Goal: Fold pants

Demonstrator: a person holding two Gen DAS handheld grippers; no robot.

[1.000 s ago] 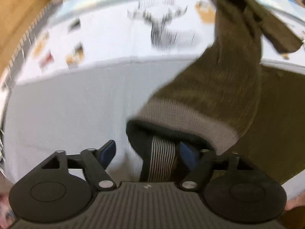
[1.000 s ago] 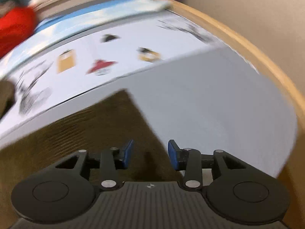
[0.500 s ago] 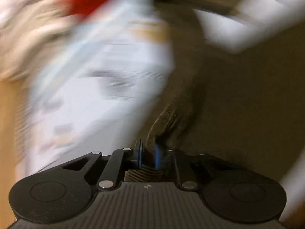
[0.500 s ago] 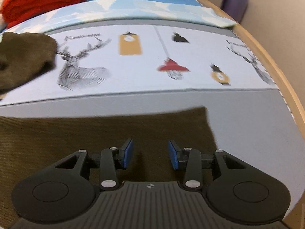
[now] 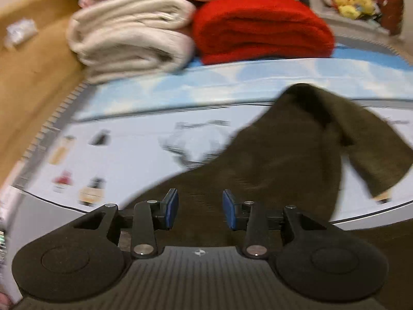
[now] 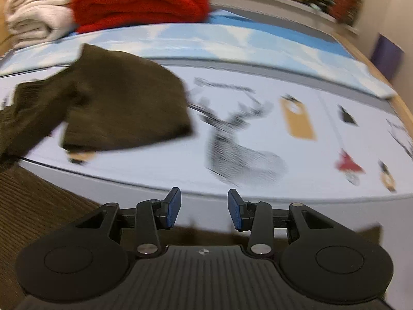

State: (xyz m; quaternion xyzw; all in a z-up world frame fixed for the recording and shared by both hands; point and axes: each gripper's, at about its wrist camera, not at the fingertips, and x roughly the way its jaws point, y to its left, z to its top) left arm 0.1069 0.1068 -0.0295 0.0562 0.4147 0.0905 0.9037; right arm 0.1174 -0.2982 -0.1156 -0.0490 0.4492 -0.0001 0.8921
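Bed sheet with deer and tag prints, script blurred unreadable; olive pants on it, folded blankets behind; left gripper and right gripper both spread, empty.

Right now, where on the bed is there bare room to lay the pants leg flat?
Free: the printed sheet right of the pants, around the deer print out to the wooden edge. Also the strip left of the pants in the left view. Crowded: the far end, with white towels beside the red blanket.
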